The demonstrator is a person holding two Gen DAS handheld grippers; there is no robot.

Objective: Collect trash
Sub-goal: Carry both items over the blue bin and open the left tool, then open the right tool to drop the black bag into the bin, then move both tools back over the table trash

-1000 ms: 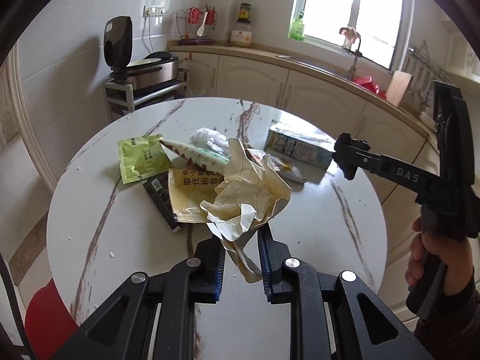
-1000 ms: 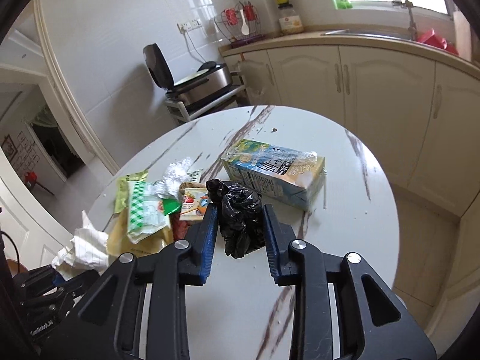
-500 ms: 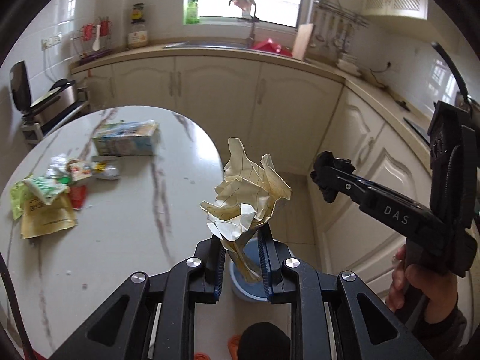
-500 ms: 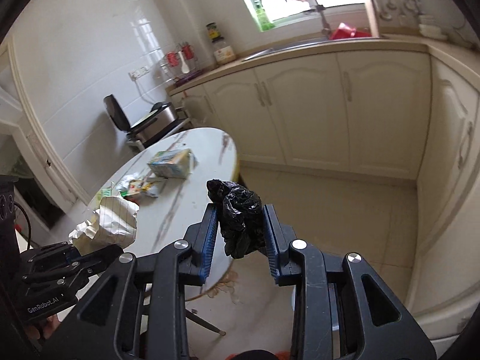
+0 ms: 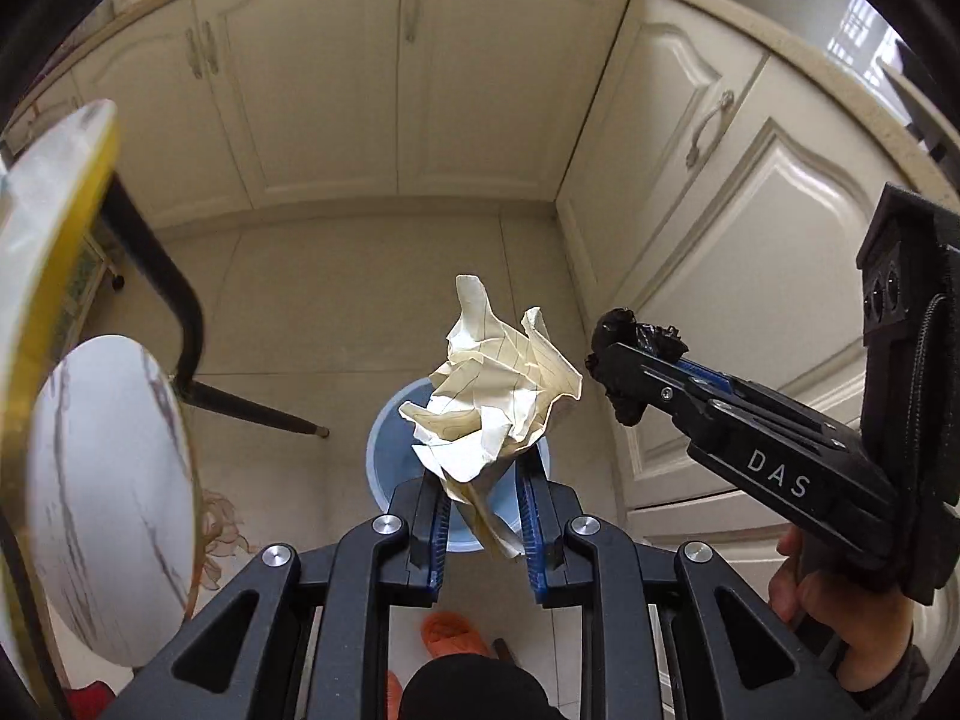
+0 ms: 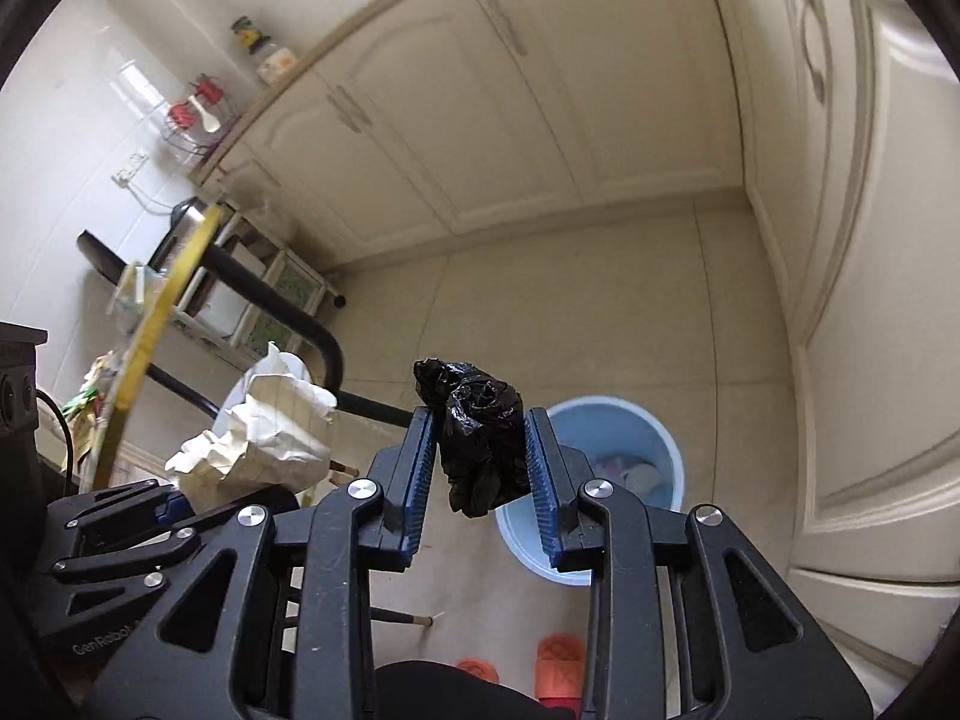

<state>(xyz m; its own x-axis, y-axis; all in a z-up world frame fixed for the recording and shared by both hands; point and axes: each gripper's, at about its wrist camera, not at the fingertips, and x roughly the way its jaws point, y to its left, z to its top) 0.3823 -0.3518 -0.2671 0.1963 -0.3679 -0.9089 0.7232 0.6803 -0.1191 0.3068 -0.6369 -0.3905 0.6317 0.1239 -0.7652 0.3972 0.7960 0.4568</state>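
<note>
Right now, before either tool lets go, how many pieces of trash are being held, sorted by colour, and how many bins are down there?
Cream crumpled paper, held in the left tool: 1
Black plastic bag wad, held in the right tool: 1
Light blue bin on the floor: 1
Total: 2 pieces of trash held, 1 bin.

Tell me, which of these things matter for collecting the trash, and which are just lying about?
Part of the job:
crumpled paper in the left gripper
black bag wad in the right gripper
blue bin

Just lying about:
orange slippers
cupboard doors
marble stool
</note>
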